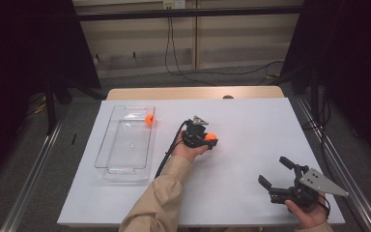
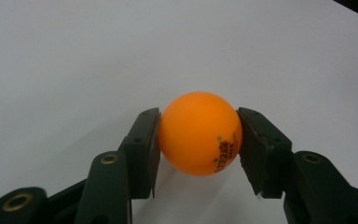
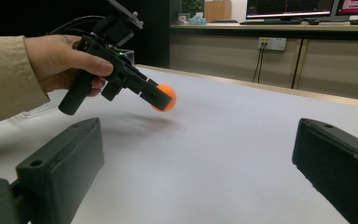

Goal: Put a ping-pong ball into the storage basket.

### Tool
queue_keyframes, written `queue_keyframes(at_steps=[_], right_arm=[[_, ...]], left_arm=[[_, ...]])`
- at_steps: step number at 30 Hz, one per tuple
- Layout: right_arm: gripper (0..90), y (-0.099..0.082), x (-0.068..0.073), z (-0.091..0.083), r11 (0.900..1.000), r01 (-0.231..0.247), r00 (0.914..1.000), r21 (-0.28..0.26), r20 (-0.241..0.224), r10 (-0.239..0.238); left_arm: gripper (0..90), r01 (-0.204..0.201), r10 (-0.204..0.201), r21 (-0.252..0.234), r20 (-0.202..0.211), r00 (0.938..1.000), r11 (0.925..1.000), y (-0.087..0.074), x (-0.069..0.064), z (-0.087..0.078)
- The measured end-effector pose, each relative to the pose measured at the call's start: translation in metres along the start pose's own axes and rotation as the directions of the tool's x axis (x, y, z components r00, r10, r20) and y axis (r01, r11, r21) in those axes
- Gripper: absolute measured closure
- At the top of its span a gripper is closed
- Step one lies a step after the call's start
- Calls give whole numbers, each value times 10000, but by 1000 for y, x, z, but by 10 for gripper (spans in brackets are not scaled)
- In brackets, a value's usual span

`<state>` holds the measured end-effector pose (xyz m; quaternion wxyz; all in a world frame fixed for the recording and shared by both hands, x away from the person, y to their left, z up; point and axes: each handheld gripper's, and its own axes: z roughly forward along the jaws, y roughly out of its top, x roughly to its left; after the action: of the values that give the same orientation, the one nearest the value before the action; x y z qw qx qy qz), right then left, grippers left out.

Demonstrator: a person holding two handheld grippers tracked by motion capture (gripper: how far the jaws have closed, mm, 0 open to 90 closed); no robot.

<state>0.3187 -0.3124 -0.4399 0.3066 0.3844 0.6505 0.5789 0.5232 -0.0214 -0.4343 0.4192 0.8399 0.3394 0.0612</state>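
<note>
My left gripper (image 1: pixel 210 140) is shut on an orange ping-pong ball (image 1: pixel 210 137) near the middle of the white table, a little above the surface. In the left gripper view the ball (image 2: pixel 199 133) sits squeezed between both jaws, with printed lettering on its lower right. The right gripper view shows that same ball (image 3: pixel 166 97) held in the left gripper (image 3: pixel 161 99) off the table. A second orange ball (image 1: pixel 149 120) lies in the far right corner of a clear plastic tray (image 1: pixel 107 143). My right gripper (image 1: pixel 276 172) stands open at the front right with nothing between its jaws (image 3: pixel 191 168).
The white sheet (image 1: pixel 251 116) covers the table, whose wooden far edge (image 1: pixel 193 93) shows beyond it. Metal rails run along both sides on the floor. Cables hang at the back wall. Monitors stand on a desk (image 3: pixel 284 25) far behind the table.
</note>
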Motion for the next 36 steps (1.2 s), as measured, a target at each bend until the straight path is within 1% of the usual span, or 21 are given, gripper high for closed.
queue_keyframes(at_steps=[1, 2, 3, 4, 5, 7, 8, 9, 13, 14, 18, 19, 21, 22, 25, 28, 29, 32, 33, 34, 36], right_arm=[[14, 0, 0, 0, 10000, -21, 10000, 15, 0, 21], [14, 0, 0, 0, 10000, -5, 10000, -15, -19, 5], [14, 0, -1, 0, 10000, 11, 10000, -32, -16, -11], [14, 0, 0, 0, 10000, 1, 10000, -7, 27, -1], [14, 0, 0, 0, 10000, -14, 10000, 2, 18, 14], [14, 0, 0, 0, 10000, -24, 10000, 11, 1, 24], [14, 0, 0, 0, 10000, -24, 10000, 8, 7, 24], [14, 0, 0, 0, 10000, -25, 10000, 14, -4, 25], [14, 0, 0, 0, 10000, -21, 10000, 13, -13, 21], [14, 0, 0, 0, 10000, -18, 10000, 13, -26, 19], [14, 0, 0, 0, 10000, 3, 10000, -1, -3, -3], [14, 0, 0, 0, 10000, 2, 10000, 4, -1, -2], [14, 0, 0, 0, 10000, 7, 10000, 5, -3, -7], [14, 0, 0, 0, 10000, 12, 10000, 7, -9, -12], [14, 0, 1, 0, 10000, -49, 10000, -6, 6, 49], [14, 0, 0, 1, 10000, -35, 10000, -15, 25, 35], [14, 0, 0, 0, 10000, 21, 10000, -3, 2, -21], [14, 0, 0, 0, 10000, 28, 10000, -4, 1, -28], [14, 0, 0, 0, 10000, 24, 10000, -5, -8, -24], [14, 0, 0, 0, 10000, -15, 10000, 8, -12, 15], [14, 0, 1, 1, 10000, -60, 10000, -21, 25, 60]], left_arm=[[512, -138, 137, 87, 105, 9999, 9999, 0, 2, -1], [512, -72, 72, 40, -7, 10000, 10000, 0, 1, -2], [512, 2, -2, -8, 3, 10000, 10000, 0, 1, -2], [512, -103, 102, 68, 38, 9999, 9999, 0, 2, -4], [512, 0, 0, 18, -7, 10000, 10000, 0, 1, -4], [512, -79, 78, 113, 141, 9999, 9999, -1, 3, -7], [512, -23, 23, 91, 1, 10000, 10000, 0, 2, -7], [512, 92, -92, -12, 33, 10000, 10000, 0, 2, -8], [512, 2, -3, 47, 122, 9999, 10000, 0, 3, -13], [512, 47, -47, 67, 33, 10000, 10000, 1, 3, -14], [512, 76, -77, 33, 79, 9999, 10000, 1, 5, -18], [512, 195, -195, -5, 11, 9998, 9998, 0, 5, -19], [512, -8, 9, 178, -41, 10000, 9998, 1, 6, -23], [512, 164, -164, 27, 33, 9999, 9999, 1, 5, -22], [512, 106, -106, 141, 20, 9999, 9998, 1, 6, -26], [512, 242, -241, -20, 41, 9997, 9997, 0, 6, -27], [512, 53, -52, 127, -8, 10000, 9999, 1, 8, -29], [512, 181, -179, 173, -105, 9998, 9997, 0, 8, -32], [512, 95, -94, 189, -68, 9999, 9998, 0, 9, -33], [512, 256, -254, 147, -140, 9996, 9996, 0, 8, -33], [512, 85, -82, 161, -148, 9999, 9998, 0, 9, -36]])
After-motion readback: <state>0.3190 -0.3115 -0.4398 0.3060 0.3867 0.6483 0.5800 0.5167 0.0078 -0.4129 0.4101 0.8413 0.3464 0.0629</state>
